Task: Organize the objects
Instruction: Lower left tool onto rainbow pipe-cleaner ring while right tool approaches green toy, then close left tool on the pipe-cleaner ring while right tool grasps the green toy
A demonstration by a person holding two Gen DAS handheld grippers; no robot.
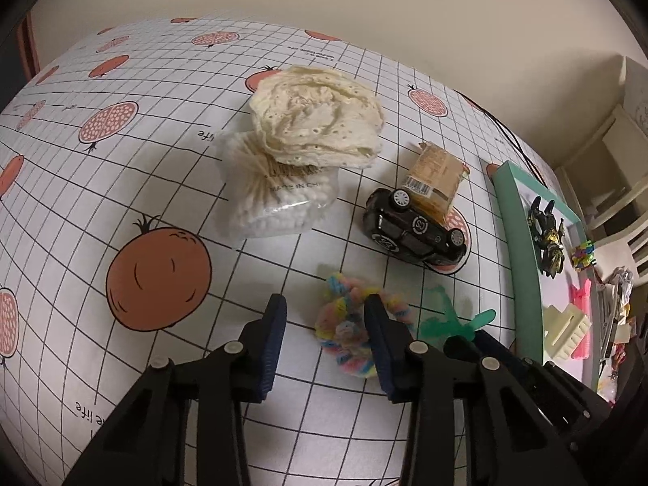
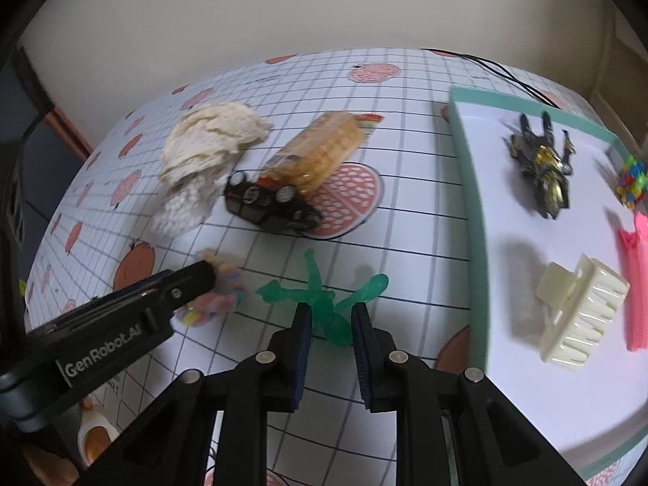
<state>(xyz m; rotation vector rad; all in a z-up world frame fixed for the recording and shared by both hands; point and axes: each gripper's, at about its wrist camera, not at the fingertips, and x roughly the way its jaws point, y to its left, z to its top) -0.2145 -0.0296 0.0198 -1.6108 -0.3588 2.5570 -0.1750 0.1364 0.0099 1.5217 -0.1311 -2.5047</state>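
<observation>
Sorting looked partly done: the tray (image 2: 470,210) at the right edge of the table (image 1: 73,210) already carried a black-and-gold robot toy (image 2: 542,170), a cream hair claw (image 2: 575,316), a pink comb (image 2: 636,283) and a small bright-coloured trinket (image 2: 632,180). Left on the checked cloth were a cream lace cloth (image 1: 316,121) lying on a bag of cotton swabs (image 1: 275,202) toward the middle, a black toy car (image 1: 417,231) tipped on its side and touching a wrapped snack packet (image 1: 437,182), a pastel fuzzy scrunchie (image 1: 348,324) and a green figure (image 2: 324,303) near the front edge. The left gripper (image 1: 324,320) stood apart, its right finger over the scrunchie but not clamped on it; I judged that to be its next pick. The right gripper (image 2: 330,316) was narrowly apart with the green figure between its fingers; whether the pads touched it could not be told. Readable writing: "MADE IN CH…" on the swab bag, "GenRobot.AI" on the left gripper's arm, "life" printed on the cloth, a round emblem on the car that was too blurred to read, and a barcode on the snack packet.
</observation>
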